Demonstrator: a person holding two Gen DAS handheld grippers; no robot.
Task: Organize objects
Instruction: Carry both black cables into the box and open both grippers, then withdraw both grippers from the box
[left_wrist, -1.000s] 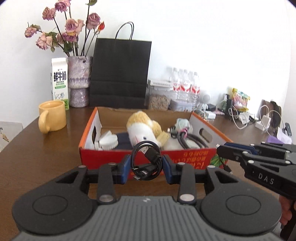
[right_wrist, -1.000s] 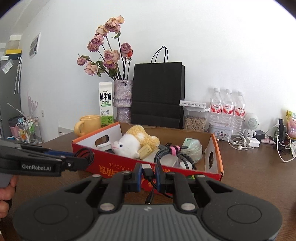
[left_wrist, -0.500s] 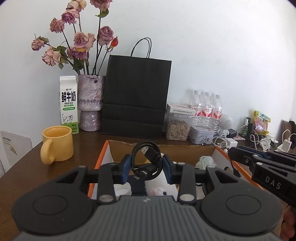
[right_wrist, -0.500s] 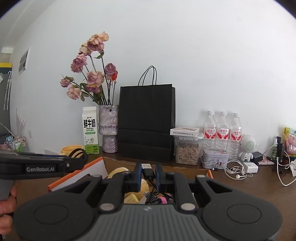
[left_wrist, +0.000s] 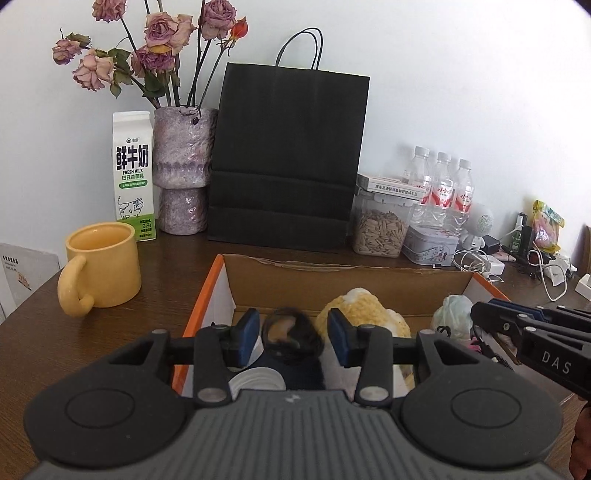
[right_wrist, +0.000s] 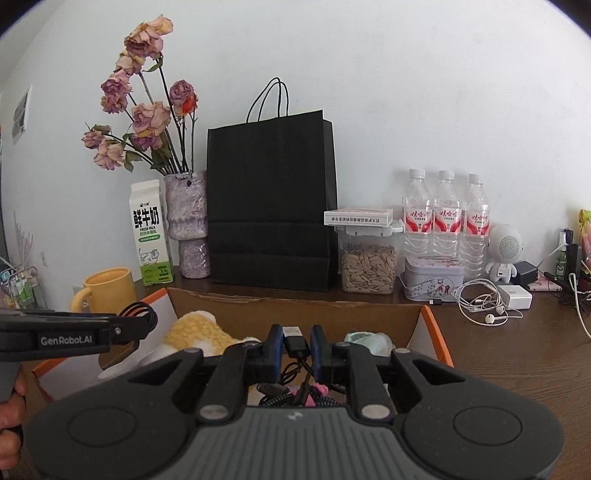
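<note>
Left tongs now wider, coiled cable loose over box.

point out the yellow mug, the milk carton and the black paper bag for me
yellow mug (left_wrist: 105, 266), left wrist view, on its side wall.
milk carton (left_wrist: 133, 173), left wrist view, on its printed front.
black paper bag (right_wrist: 271, 199), right wrist view, on its front panel.

Both wrist views look close over the box; toward the wall.

a dark wooden table carries a cardboard box, yellow mug, milk carton and black bag.
</note>
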